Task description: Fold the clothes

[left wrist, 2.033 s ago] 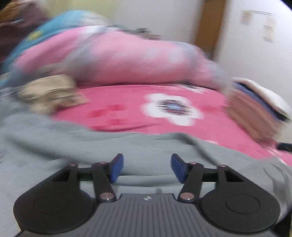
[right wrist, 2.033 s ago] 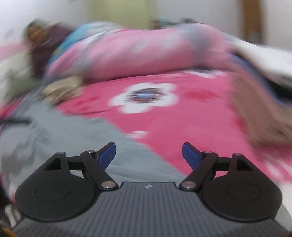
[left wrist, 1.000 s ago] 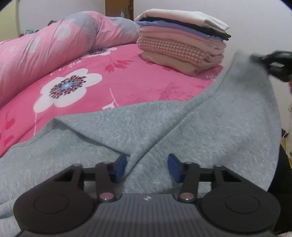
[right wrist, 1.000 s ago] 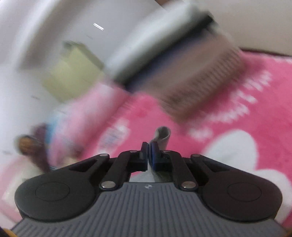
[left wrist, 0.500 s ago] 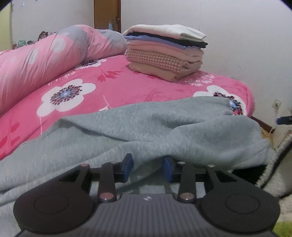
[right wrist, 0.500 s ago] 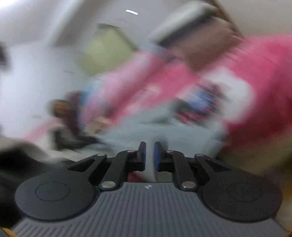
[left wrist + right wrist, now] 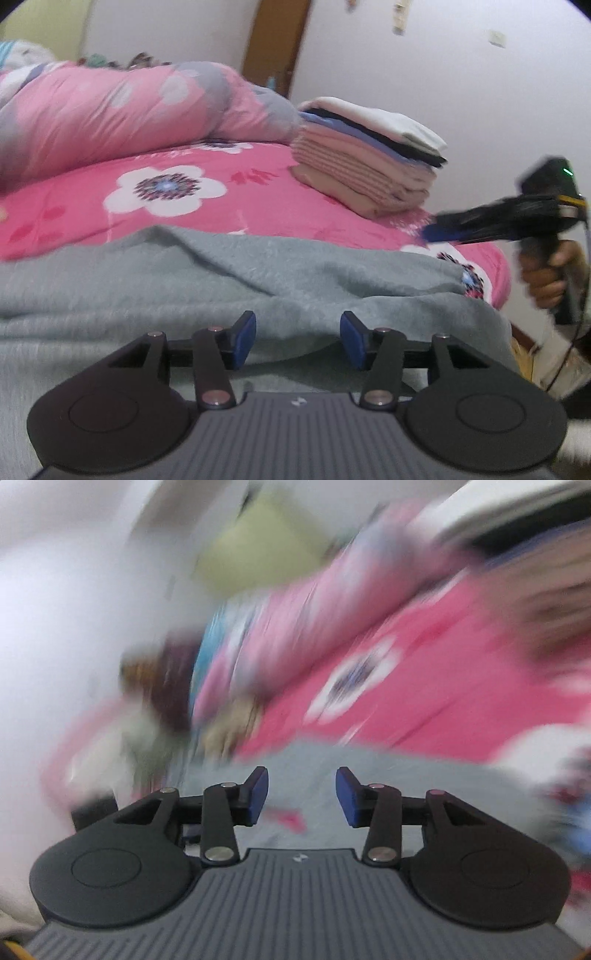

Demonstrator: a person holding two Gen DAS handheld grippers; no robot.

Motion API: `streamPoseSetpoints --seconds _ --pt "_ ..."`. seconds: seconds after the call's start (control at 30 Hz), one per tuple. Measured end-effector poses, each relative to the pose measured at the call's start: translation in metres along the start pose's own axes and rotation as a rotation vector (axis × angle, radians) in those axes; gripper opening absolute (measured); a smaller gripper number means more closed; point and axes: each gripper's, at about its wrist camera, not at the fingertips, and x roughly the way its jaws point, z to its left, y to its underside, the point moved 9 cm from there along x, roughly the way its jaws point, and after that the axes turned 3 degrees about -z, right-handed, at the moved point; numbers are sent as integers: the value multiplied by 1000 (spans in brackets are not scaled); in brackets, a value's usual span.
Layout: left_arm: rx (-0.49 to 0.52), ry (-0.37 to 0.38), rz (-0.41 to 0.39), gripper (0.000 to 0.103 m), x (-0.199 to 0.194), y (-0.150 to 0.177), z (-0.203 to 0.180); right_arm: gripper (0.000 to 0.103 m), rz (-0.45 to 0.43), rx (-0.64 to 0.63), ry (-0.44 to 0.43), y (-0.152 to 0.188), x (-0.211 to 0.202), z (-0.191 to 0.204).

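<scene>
— So, where is the grey garment (image 7: 258, 280)?
— Spread on the pink bed (image 7: 258, 184). Left gripper (image 7: 297, 339) just opened above it, empty; right gripper (image 7: 302, 799) also opened, empty, tilted sideways.

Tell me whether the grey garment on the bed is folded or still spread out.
Partly folded: the grey garment has one layer doubled over itself along a diagonal crease, but it lies loose and rumpled, not a neat stack-ready fold.
</scene>
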Motion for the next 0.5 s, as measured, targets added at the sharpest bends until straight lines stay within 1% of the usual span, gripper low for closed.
streamPoseSetpoints --seconds 0.07,0.13,0.2,0.23,0.27,0.3,0.33,0.37,0.5 --pt "-39 -26 -15 52 -7 1 11 40 138 -126 45 0 63 15" --pt "-71 -54 -35 52 -16 0 26 40 253 -244 86 7 111 22" --pt "-97 -78 -58 52 -25 -1 41 38 347 -336 149 20 132 18" --pt "-110 -88 -68 52 -29 -1 50 31 394 -382 201 27 143 6" --pt "-123 -97 -77 52 -32 -1 58 25 413 -421 230 33 145 2" --pt "-138 -105 -85 52 -35 -1 66 20 411 -437 242 32 142 1" --pt "-154 -110 -94 52 -37 0 75 6 407 -450 251 30 139 0" --pt "-169 -115 -101 52 -38 -1 83 6 402 -462 261 28 136 -1" --pt "-232 -133 -118 52 -33 -6 119 5 295 -478 348 -17 123 -8"
